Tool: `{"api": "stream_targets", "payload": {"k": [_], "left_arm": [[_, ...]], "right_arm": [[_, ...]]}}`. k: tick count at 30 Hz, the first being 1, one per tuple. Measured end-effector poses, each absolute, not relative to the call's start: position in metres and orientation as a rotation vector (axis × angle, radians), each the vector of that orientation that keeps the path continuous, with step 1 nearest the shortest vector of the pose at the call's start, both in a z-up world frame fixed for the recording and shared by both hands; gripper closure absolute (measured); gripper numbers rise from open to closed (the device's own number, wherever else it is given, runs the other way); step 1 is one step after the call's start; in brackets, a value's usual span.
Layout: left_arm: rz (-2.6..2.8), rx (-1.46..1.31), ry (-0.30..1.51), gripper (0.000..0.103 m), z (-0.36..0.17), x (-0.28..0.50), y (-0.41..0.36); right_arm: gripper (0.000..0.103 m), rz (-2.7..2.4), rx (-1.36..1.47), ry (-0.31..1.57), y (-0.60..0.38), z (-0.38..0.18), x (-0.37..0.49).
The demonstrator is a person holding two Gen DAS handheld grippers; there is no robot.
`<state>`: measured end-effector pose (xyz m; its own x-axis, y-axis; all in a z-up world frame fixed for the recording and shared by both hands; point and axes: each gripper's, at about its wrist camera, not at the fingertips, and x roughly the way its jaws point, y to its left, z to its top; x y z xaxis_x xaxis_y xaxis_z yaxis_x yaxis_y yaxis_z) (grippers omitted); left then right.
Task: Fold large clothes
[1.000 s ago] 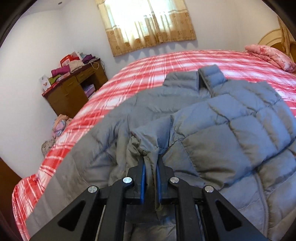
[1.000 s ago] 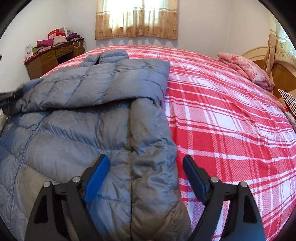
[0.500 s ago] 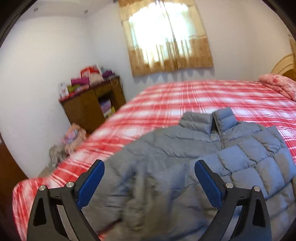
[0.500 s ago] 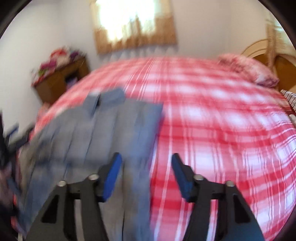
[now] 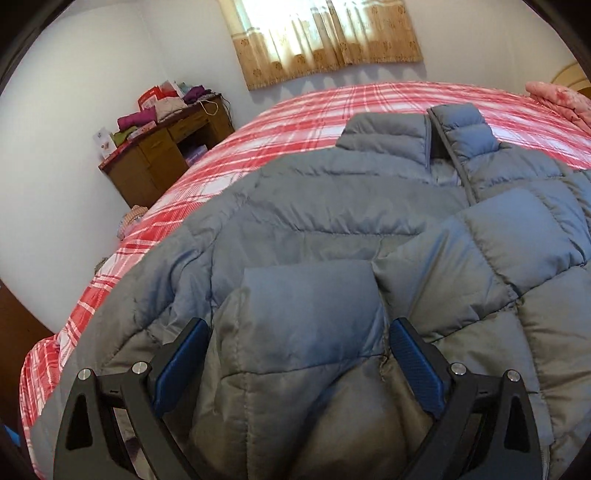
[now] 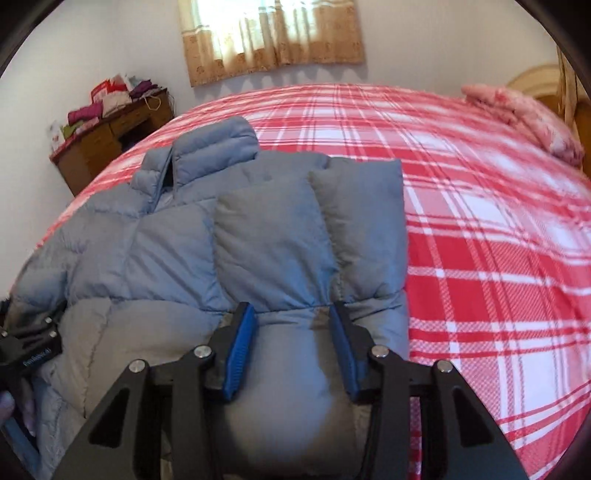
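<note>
Left hand-held gripper [image 5: 298,354] spread over grey jacket [image 5: 332,229], right hand-held gripper [image 6: 291,339] straddling it

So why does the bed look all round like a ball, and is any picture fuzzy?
Left wrist view: the fisheye lens bends the bed into a dome, dark corners ring the frame, and the jacket looks sharp. Right wrist view: same bending, but the pillow and plaid at the right are smeared; the bright curtain is washed out.
</note>
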<state>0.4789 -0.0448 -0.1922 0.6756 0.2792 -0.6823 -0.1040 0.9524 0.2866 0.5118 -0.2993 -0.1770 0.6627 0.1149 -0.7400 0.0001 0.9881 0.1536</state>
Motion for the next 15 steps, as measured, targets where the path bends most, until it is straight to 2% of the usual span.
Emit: {"api": "stream_targets", "payload": {"k": [4, 15], "left_arm": [[0.228, 0.235, 0.823, 0.001, -0.196, 0.484, -0.045], [0.241, 0.252, 0.818, 0.001, -0.196, 0.486, -0.047]], "right_arm": [[0.057, 0.054, 0.128, 0.856, -0.292, -0.179, 0.511], [0.057, 0.012, 0.044, 0.871, -0.278, -0.18, 0.513]]}}
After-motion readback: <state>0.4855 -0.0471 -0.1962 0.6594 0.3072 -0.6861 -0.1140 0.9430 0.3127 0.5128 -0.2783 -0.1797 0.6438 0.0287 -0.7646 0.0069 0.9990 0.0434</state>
